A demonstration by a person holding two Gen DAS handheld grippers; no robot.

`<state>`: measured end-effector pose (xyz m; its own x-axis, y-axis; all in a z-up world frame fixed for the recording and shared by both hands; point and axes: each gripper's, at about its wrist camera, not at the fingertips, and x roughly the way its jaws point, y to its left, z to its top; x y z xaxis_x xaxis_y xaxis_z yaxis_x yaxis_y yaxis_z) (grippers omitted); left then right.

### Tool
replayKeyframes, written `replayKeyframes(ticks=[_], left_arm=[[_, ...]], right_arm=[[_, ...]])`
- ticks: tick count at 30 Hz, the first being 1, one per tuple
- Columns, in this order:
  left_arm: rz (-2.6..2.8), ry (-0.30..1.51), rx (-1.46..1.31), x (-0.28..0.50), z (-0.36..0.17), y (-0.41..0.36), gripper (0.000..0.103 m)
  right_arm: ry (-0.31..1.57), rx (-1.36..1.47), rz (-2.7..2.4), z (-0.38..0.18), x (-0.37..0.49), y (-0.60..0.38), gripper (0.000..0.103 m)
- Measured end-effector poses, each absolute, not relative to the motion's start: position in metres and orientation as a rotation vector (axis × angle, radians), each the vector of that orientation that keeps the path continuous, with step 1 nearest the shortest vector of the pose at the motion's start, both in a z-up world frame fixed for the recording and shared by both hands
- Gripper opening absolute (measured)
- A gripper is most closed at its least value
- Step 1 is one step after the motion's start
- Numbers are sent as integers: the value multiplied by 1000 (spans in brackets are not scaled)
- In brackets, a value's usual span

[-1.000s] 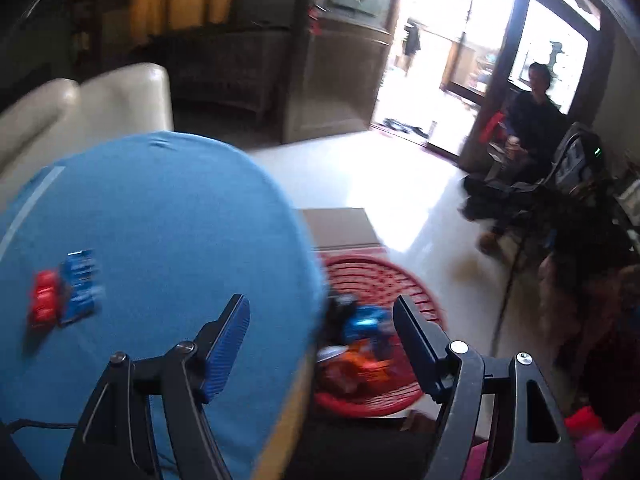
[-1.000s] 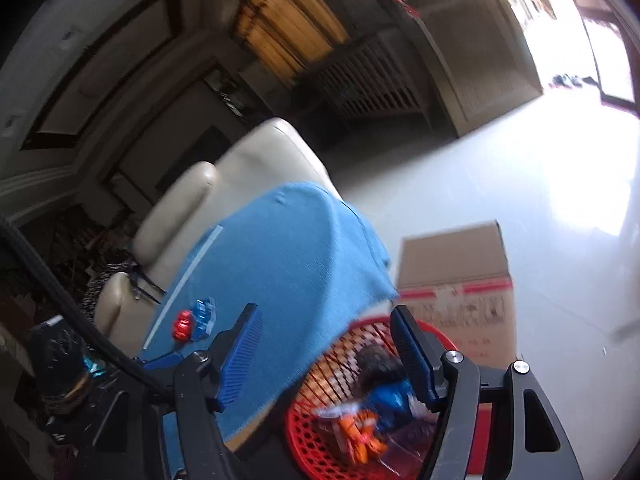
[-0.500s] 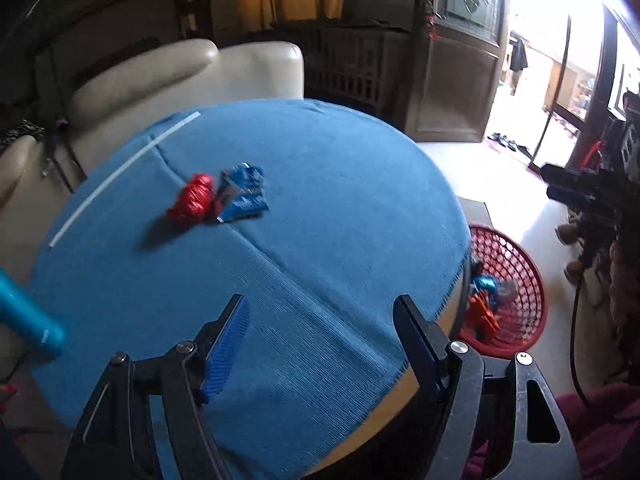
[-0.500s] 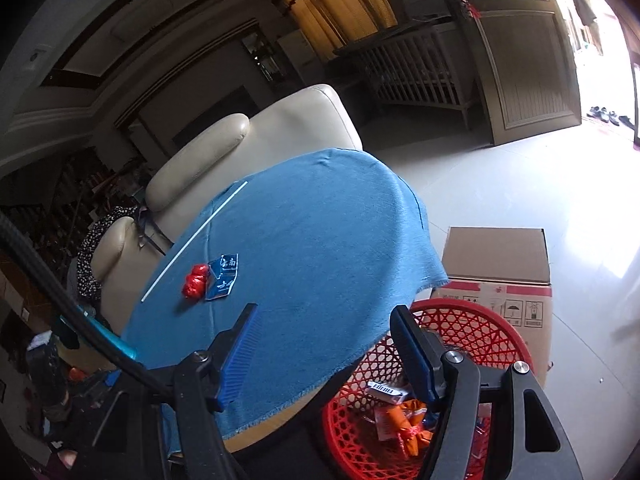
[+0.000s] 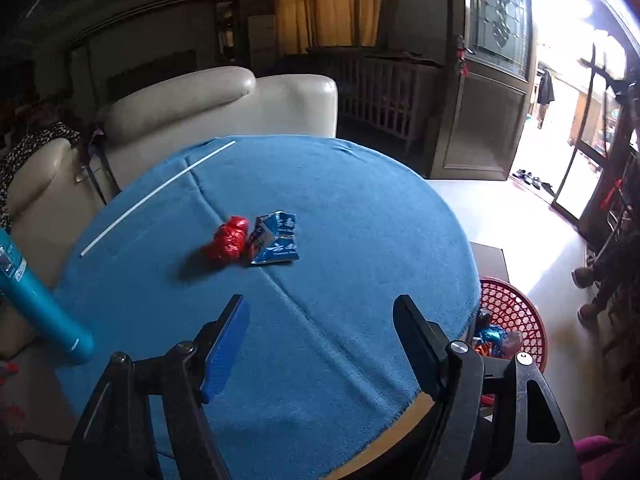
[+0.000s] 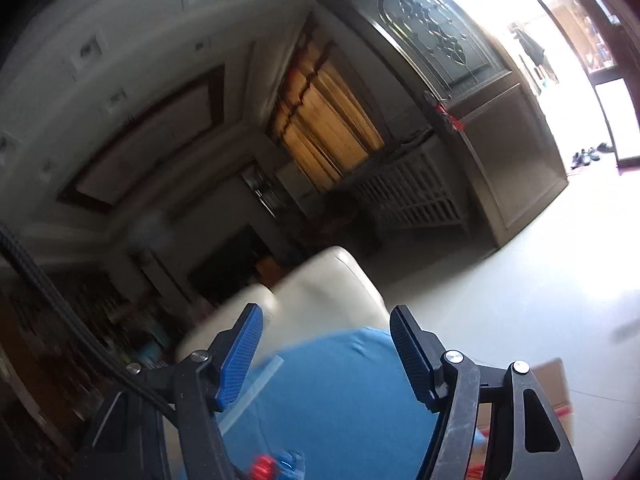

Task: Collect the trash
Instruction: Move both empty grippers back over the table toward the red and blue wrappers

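Note:
A crumpled red wrapper [image 5: 227, 243] and a torn blue packet [image 5: 276, 239] lie side by side near the middle of the round table with the blue cloth [image 5: 360, 240]. My left gripper [image 5: 320, 312] hovers open over the table's near part, short of both pieces, nothing between its fingers. A red mesh basket [image 5: 516, 316] with several wrappers in it stands on the floor to the table's right. In the right wrist view my right gripper [image 6: 324, 324] is open and empty, raised and looking across the room; the red wrapper [image 6: 262, 470] and the blue packet [image 6: 290, 465] show blurred at the bottom edge.
A cream armchair [image 5: 224, 108] stands behind the table. A thin white strip [image 5: 156, 196] lies on the cloth's far left. A teal cylinder [image 5: 36, 304] juts in at the left. A cardboard box [image 6: 554, 384] sits on the floor beside the basket. A person's legs [image 5: 596, 280] show at right.
The left gripper swung from the basket side over the table, so the wrappers now lie ahead of it. The right gripper rose sharply; the basket has left its view.

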<state>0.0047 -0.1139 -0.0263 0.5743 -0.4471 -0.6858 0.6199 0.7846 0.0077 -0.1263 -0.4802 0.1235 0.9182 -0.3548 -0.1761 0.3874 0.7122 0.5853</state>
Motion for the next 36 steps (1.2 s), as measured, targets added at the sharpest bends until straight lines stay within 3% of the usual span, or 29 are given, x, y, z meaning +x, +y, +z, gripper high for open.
replayKeyframes(ticks=[3, 6, 13, 17, 36], left_arm=[[-618, 736, 257, 10, -30, -110, 75], [-610, 770, 248, 19, -34, -110, 75], [-593, 729, 272, 16, -36, -105, 75], [-593, 751, 255, 18, -41, -101, 75], [-587, 739, 284, 15, -37, -105, 75]], right_arm=[[-33, 396, -422, 136, -141, -429, 70], [15, 257, -343, 108, -143, -385, 70], [510, 188, -228, -15, -109, -339, 70], [635, 194, -190, -53, -111, -329, 70], [648, 201, -164, -55, -105, -321, 70]])
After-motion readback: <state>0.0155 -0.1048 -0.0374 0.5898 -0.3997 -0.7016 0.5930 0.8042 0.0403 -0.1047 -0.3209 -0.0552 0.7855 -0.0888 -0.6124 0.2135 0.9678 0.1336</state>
